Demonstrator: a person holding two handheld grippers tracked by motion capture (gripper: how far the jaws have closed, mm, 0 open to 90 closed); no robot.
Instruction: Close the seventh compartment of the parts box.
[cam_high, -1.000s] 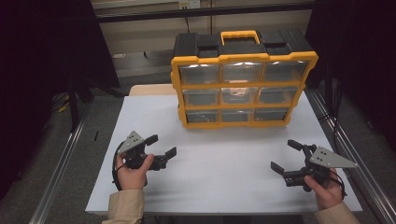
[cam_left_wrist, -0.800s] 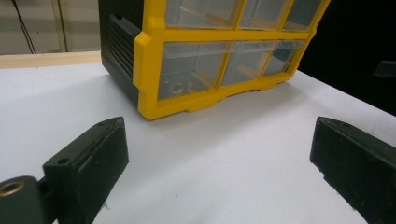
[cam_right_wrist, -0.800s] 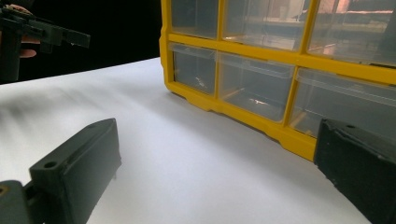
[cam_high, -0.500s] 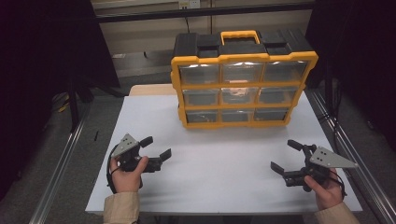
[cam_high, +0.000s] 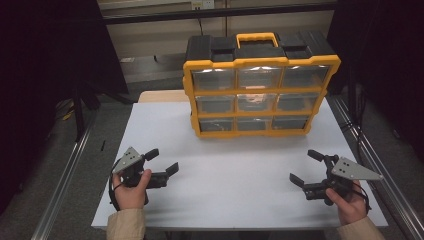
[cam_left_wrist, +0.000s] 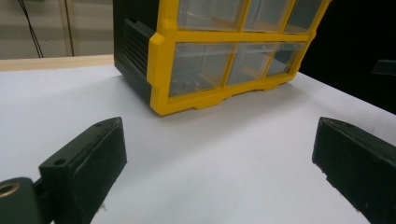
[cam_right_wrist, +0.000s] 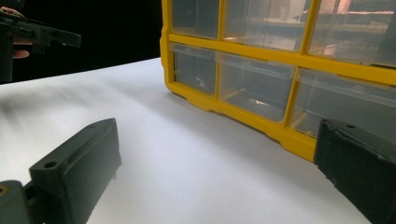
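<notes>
1. My left claw and right claw are both spread wide and grip nothing, low over the white table.
2. The drawer organizer stands upright at the table's far middle, well apart from both claws, ahead and between them.
3. Risk, as I judge it: a one-sided tug on a clear drawer could slide or tip the tall case.

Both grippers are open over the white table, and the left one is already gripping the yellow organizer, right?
Not quite. The left gripper is open but holds nothing; the high view shows it well short of the yellow organizer. The right gripper is open too, over the white table.
</notes>
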